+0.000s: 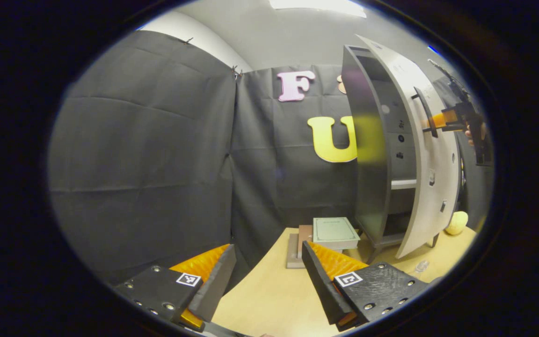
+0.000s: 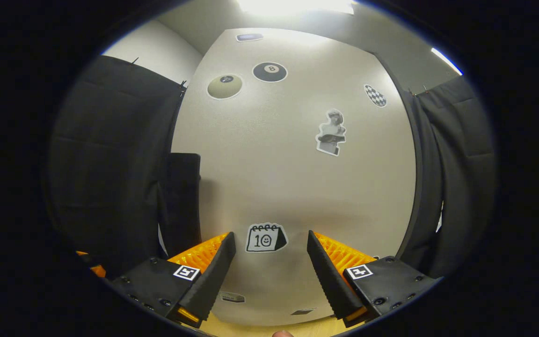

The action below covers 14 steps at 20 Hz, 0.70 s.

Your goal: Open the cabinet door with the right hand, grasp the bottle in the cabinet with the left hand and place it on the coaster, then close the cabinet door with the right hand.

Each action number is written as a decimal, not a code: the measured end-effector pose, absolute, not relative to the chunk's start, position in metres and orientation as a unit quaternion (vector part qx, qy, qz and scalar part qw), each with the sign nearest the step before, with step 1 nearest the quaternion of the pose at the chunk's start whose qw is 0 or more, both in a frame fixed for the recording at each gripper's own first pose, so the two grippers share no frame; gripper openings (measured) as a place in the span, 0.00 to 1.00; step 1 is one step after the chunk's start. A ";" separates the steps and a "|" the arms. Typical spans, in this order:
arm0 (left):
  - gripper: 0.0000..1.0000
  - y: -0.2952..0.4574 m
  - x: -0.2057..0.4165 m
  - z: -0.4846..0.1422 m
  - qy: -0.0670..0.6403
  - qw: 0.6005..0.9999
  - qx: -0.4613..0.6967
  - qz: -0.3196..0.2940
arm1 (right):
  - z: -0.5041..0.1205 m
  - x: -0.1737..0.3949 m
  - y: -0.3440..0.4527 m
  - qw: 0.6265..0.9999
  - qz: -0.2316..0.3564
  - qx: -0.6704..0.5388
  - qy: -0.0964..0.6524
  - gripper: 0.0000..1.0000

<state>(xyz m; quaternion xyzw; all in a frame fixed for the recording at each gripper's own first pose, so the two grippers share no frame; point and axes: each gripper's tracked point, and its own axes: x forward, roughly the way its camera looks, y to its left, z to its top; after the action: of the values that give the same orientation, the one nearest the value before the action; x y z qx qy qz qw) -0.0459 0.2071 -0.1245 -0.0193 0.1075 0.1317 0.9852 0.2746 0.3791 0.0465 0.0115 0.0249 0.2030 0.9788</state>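
Cabinet (image 1: 372, 154): stood on the wooden surface (image 1: 269, 295), its door (image 1: 431, 154) swung partly open.
Door front (image 2: 293, 178): seen close, stickers attached.
Books (image 1: 328, 234): stacked beside the cabinet.
Left hand-held gripper (image 1: 267, 276): fingers spread, nothing held.
Right hand-held gripper (image 2: 269, 271): fingers spread, nothing gripped.
Bottle: cannot be made out.

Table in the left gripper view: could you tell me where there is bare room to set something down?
Bare table between the fingers, short of the books. Crowded further on: books, cabinet legs, a small clear thing beside the door.
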 end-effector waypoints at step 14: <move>0.86 0.232 -0.049 -0.115 0.109 0.984 -0.021 0.142 | 0.043 0.268 0.383 0.987 0.157 0.011 0.028 0.96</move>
<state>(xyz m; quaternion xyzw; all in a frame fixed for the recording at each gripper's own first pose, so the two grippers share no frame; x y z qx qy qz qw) -0.0489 0.2323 -0.1153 -0.0214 0.1085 0.1417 0.9837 0.2679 0.3827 0.0432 0.0111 0.0280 0.1574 0.9871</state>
